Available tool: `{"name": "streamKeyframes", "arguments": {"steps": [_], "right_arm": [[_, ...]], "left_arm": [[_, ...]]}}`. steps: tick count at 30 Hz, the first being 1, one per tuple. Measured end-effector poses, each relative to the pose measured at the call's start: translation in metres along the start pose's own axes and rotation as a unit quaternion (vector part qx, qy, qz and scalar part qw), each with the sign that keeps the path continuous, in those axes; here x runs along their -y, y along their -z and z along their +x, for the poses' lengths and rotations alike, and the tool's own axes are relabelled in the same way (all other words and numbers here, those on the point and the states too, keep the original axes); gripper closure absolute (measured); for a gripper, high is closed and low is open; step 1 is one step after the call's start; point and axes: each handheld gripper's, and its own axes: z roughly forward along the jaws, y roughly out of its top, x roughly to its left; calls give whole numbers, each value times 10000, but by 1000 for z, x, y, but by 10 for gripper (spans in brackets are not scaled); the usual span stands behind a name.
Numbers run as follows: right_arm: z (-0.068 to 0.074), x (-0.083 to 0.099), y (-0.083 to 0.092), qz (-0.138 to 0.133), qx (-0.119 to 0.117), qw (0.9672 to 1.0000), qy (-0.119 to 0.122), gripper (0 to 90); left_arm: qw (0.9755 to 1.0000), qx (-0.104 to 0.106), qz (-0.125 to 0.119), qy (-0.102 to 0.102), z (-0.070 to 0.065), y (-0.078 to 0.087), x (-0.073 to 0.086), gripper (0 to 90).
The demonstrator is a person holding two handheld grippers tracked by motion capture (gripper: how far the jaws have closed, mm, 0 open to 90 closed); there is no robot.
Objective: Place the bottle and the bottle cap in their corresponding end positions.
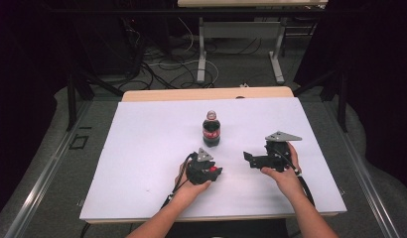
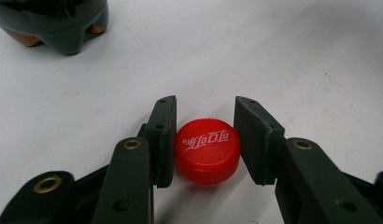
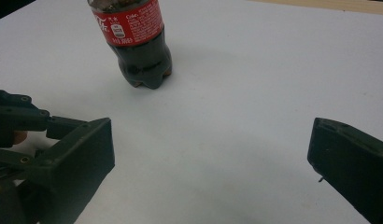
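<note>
A small cola bottle [image 1: 211,130] with a red label stands upright at the middle of the white board [image 1: 142,148]; its base [image 2: 54,23] shows at the upper left of the left gripper view, and it stands ahead of the right gripper [image 3: 143,42]. A red bottle cap [image 2: 208,150] lies on the board in front of the bottle [image 1: 213,169]. My left gripper [image 2: 204,140] [image 1: 215,171] is shut on the cap, one pad on each side. My right gripper [image 3: 208,172] [image 1: 248,158] is held wide open above the board to the bottle's right, with nothing between its fingers.
The white board covers a wooden table [image 1: 206,93]. Part of the left gripper [image 3: 17,121] shows at the left edge of the right gripper view. Beyond the table, cables [image 1: 167,64] lie on the floor beside the legs of another table [image 1: 201,54].
</note>
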Motion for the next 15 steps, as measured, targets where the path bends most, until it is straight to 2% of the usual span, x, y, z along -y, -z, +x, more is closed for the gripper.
{"name": "streamKeyframes", "arguments": {"steps": [4, 8, 11, 15], "right_arm": [[0, 0, 0, 5, -35, 10000, -10, 2], [0, 1, 0, -9, -22, 10000, -7, 2], [1, 0, 0, -26, -16, 10000, -27, 3], [1, 1, 0, -42, -6, 10000, -15, 3]], "left_arm": [[10000, 33, 3, 13, 0, 0, 0, 585], [10000, 15, -21, 29, 1, 1, 0, 514], [10000, -24, -50, 63, 2, 3, -1, 424], [9997, -48, -187, 124, 5, 9, -5, 345]]}}
